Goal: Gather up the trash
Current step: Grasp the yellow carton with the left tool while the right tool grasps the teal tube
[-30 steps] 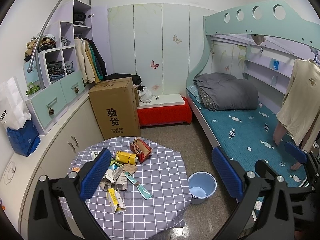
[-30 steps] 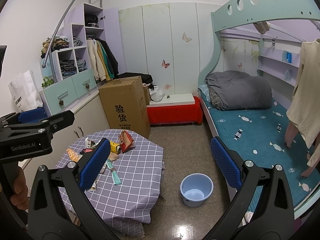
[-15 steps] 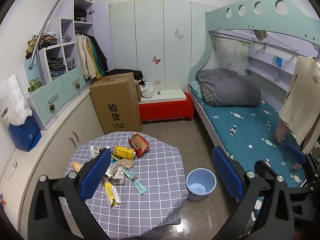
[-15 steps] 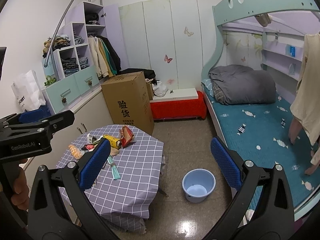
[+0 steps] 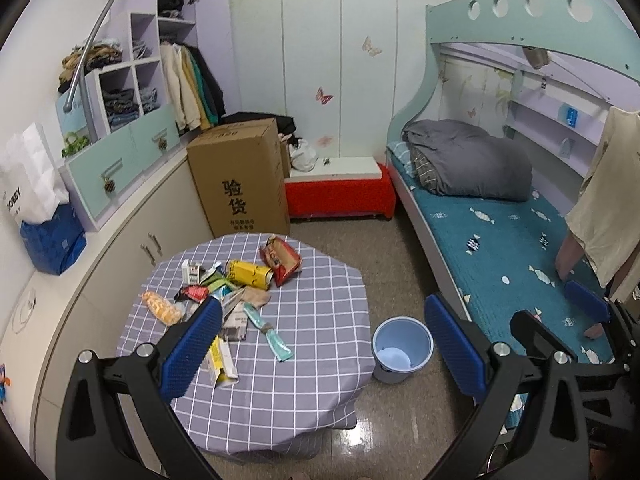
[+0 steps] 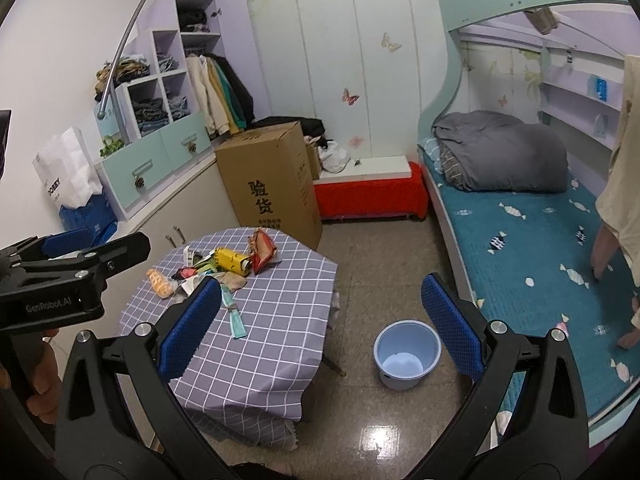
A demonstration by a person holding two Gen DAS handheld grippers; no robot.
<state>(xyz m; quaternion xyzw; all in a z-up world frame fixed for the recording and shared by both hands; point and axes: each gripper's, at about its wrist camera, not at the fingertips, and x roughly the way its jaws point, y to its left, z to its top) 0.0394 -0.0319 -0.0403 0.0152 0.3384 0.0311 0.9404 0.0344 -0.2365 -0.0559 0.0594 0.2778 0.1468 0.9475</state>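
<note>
Trash (image 5: 240,292) litters checked table (image 5: 320,360) — carton (image 5: 240,180) (printed 验货) behind.

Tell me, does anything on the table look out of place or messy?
Yes. Wrappers and crushed cartons lie scattered across the checked tablecloth, including a yellow carton on its side and a torn red bag. The blue bucket beside it holds no trash.

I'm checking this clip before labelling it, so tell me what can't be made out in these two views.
- Trash pile, left wrist view: the left tool's blue pad covers its near part.
- Same pile, right wrist view: the right tool's pad overlaps its near edge.
- Wrapper print: too small to read.
- Blue bucket: only its inside bottom shows; contents unclear.
- Hanging shirt: cut off by the frame edge.
</note>
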